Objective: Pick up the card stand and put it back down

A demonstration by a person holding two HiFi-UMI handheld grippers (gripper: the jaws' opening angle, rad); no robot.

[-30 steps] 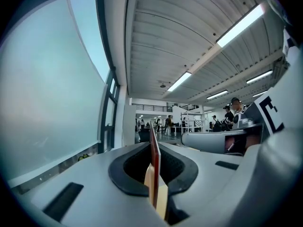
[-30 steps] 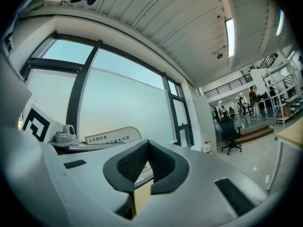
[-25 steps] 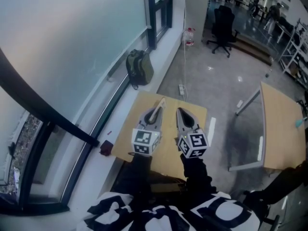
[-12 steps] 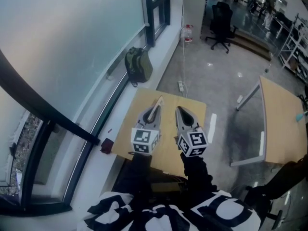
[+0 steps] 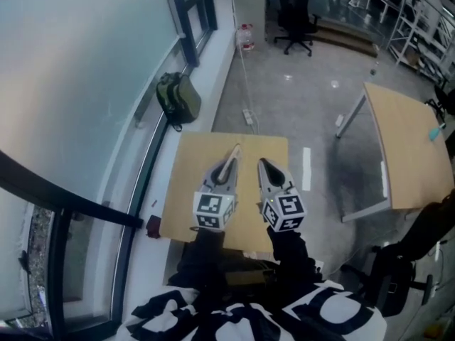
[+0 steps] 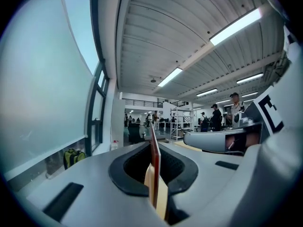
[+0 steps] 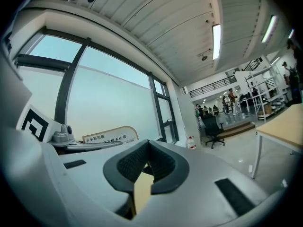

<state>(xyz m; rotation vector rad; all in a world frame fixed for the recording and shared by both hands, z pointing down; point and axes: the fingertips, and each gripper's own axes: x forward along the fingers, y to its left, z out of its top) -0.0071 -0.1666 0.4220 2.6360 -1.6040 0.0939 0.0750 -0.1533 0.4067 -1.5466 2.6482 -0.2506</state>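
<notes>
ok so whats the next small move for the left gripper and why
Probably lower the left gripper gently toward the bare wooden table. Its fingers are shut on the thin card stand, which looks held clear of the tabletop, so the pickup seems done and only setting it back down remains. The right gripper is shut and empty beside it.

Head cam panned; table [image 5: 186, 183], backpack [image 5: 178, 99] now further left.

Black sleeves [image 5: 288, 253], black-and-white patterned top [image 5: 249, 320]
</notes>
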